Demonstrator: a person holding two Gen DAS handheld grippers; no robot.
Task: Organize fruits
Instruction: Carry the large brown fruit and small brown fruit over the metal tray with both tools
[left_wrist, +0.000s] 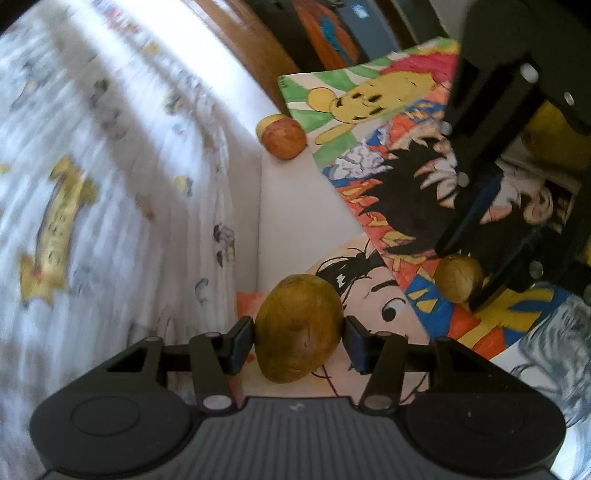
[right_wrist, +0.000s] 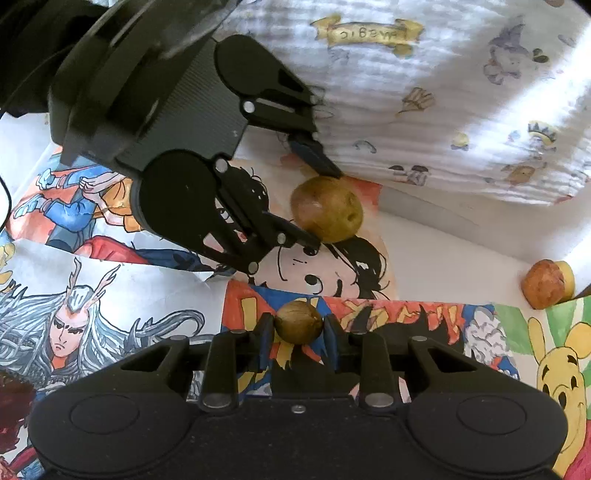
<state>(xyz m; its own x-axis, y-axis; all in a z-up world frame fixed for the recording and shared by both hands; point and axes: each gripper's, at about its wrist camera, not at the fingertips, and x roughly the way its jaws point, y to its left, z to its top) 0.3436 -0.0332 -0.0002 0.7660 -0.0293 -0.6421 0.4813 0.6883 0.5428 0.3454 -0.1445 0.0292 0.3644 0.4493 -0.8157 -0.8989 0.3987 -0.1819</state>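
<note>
- The left gripper (left_wrist: 300, 341) has its two blue-padded fingers pressed against either side of a large greenish-brown fruit (left_wrist: 299, 328), jaws spread about as wide as the fruit itself.
- That fruit sits over the drawing of a dark-haired cartoon face (left_wrist: 376, 295), one of several coloured drawings spread on the white surface (left_wrist: 295, 221).
- The right gripper (right_wrist: 298, 330) is closed on a small brown fruit (right_wrist: 298, 321), with only a narrow gap left between its fingers.
- From the left wrist view, the small fruit is at about 2 o'clock from the large one, near but apart.
- A reddish-brown fruit (left_wrist: 283, 139) lies well apart at 12 o'clock, at the corner of the yellow bear drawing (left_wrist: 354, 107), touching a yellowish fruit (left_wrist: 269, 122) behind it.
- A white printed cloth (left_wrist: 110, 184) fills the 9 o'clock side.
</note>
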